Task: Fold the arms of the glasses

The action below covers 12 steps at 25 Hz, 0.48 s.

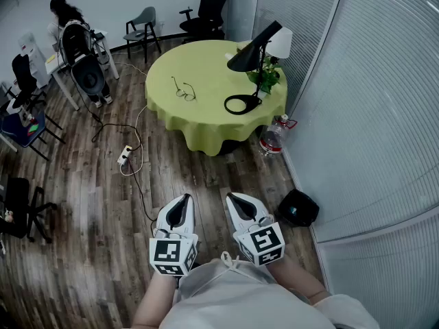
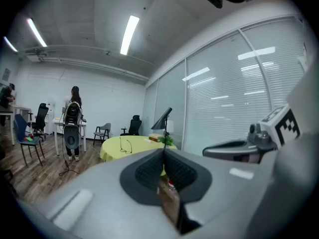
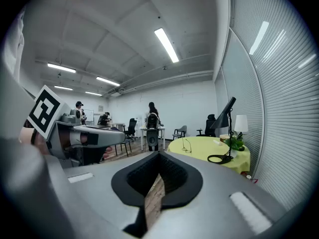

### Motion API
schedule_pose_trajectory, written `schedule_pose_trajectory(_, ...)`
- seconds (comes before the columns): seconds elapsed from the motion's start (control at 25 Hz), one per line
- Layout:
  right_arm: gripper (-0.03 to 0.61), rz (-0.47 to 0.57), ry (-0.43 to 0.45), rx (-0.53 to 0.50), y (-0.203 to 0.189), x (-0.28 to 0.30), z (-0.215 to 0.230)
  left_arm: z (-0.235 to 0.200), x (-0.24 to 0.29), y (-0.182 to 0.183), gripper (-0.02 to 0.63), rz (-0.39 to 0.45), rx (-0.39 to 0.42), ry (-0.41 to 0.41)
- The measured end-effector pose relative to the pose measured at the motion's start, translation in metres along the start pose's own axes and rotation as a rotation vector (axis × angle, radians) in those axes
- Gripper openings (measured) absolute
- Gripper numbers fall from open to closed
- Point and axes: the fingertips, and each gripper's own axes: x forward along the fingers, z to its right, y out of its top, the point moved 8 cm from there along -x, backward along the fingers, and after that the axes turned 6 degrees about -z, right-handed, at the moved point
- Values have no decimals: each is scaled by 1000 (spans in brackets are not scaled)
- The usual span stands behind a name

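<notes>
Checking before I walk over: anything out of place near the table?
A power strip with loose cables lies on the floor left of the table, a possible trip hazard. A bottle sits on the floor.

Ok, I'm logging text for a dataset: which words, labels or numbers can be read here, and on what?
None can be read.
The cube on the left gripper and the cube on the right gripper: square patterns, no letters.
The bottle by the table, label: too small.
</notes>
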Motion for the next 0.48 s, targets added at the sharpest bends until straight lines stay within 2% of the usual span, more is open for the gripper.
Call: schedule_pose_trajectory(0.48,0,-20,28,14,-7,11,10,0,14,-3,6,-17,-6,13)
